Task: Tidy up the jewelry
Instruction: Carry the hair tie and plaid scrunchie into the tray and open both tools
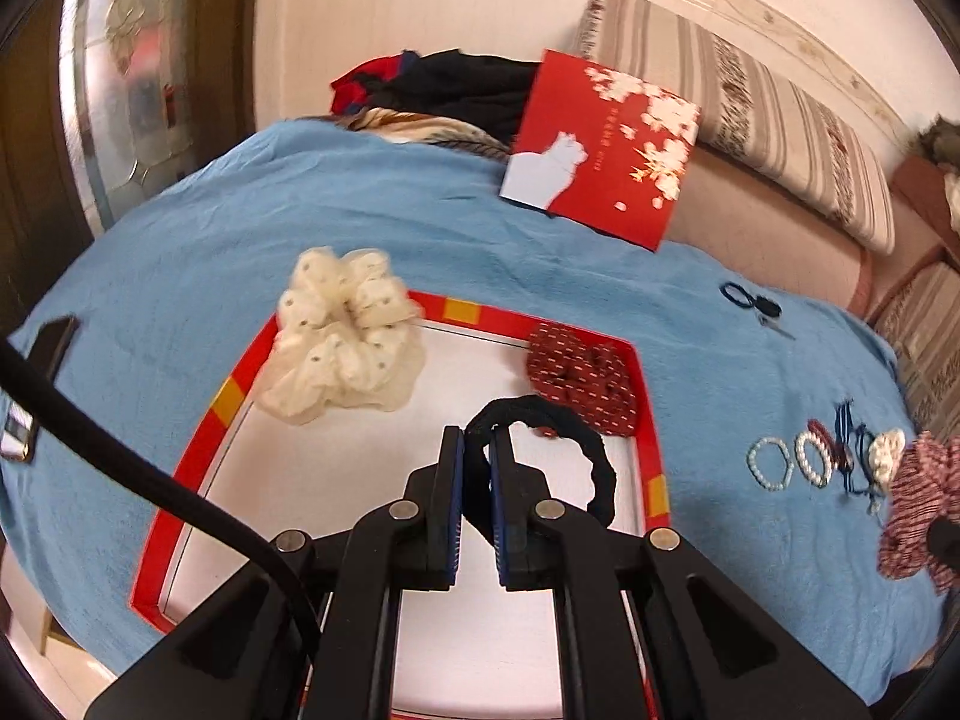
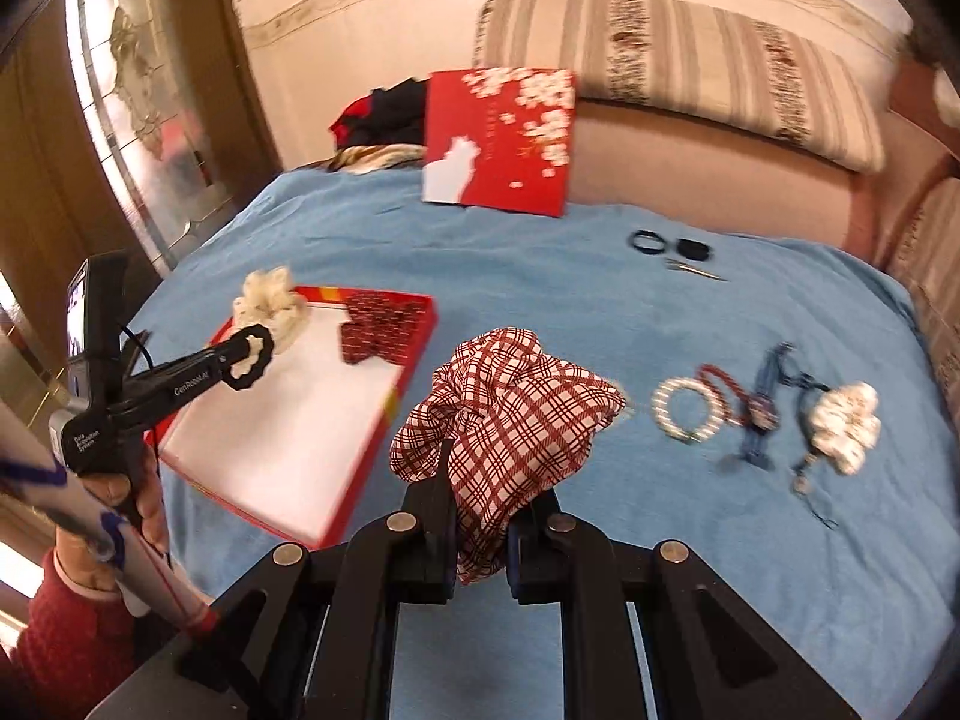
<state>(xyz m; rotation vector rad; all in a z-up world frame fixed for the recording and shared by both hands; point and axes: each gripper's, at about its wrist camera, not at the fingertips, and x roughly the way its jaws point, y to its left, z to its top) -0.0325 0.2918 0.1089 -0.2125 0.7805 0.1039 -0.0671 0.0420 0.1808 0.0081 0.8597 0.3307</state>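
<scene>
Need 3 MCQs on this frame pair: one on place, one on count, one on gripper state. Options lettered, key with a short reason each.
1. Where does the cream dotted scrunchie lie?
A. on the far left corner of the red-rimmed white box tray
B. on the red cat-print lid
C. among the bracelets

2. How many scrunchies lie in the tray, not counting held ones?
A. one
B. two
C. four

3. What is the right gripper doing?
A. standing open and empty
B. shut on the red-and-white plaid scrunchie
C. shut on a pearl bracelet

Key:
1 A, it overlaps the tray's far left rim.
2 B, the cream one and the dark red stitched scrunchie; the black scrunchie hangs in the left gripper.
3 B, plaid fabric is pinched between its fingers above the blue blanket.
</scene>
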